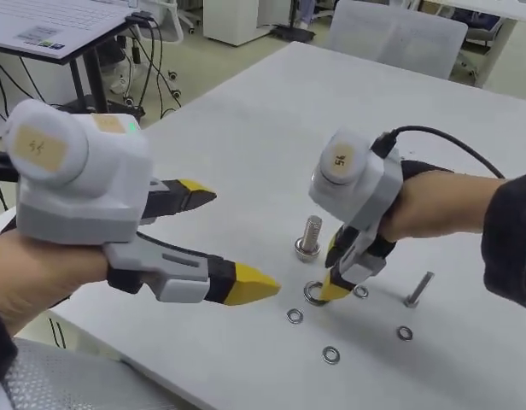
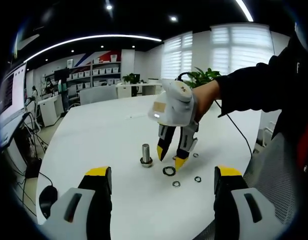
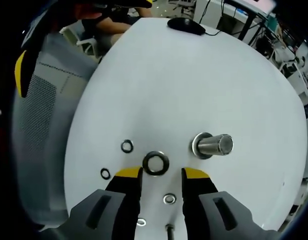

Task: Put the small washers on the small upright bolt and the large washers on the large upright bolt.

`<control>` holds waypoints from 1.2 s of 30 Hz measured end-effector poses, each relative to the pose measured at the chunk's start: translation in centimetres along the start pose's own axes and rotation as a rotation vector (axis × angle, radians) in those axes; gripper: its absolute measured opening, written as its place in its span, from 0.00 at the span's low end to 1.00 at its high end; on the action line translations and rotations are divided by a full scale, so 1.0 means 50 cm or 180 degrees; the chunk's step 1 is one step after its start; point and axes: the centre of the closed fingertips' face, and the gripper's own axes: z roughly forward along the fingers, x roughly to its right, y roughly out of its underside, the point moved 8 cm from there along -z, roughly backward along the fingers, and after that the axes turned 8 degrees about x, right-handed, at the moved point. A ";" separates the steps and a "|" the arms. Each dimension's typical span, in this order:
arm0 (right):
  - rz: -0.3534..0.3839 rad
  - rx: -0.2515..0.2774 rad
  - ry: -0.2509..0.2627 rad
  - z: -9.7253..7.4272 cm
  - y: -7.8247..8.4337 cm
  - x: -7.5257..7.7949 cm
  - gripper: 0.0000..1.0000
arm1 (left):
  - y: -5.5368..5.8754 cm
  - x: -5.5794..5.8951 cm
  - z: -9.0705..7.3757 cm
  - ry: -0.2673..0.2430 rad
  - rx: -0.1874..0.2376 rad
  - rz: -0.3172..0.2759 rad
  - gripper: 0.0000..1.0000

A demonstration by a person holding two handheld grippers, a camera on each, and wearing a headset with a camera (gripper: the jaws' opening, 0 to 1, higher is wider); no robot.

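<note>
The large upright bolt (image 1: 309, 237) stands mid-table on its head. Just in front of it a large washer (image 1: 312, 293) lies flat. My right gripper (image 1: 332, 272) points down at that washer, open, its yellow tips straddling the washer's near side (image 3: 156, 163) with the bolt (image 3: 212, 145) to the right. Several small washers (image 1: 295, 316) (image 1: 330, 354) (image 1: 405, 333) are scattered nearby. A small bolt (image 1: 419, 289) leans or lies to the right. My left gripper (image 1: 225, 239) hovers open at the left, holding nothing, and faces the right gripper (image 2: 170, 158).
The white table (image 1: 246, 128) runs far back, and its near edge is close below the washers. A grey chair (image 1: 400, 34) stands behind it. A desk with a laptop (image 1: 49, 26) and cables stands at the far left. A mesh chair (image 1: 67, 380) is at the lower left.
</note>
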 end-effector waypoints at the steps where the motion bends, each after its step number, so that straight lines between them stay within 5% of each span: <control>1: -0.0012 -0.0006 -0.0002 0.002 0.000 0.001 0.32 | 0.000 0.001 0.000 -0.0001 0.0000 0.0000 0.84; 36: -0.0076 -0.0120 0.0025 0.020 0.007 -0.033 0.28 | -0.002 0.016 -0.002 0.0003 0.0026 0.0005 0.84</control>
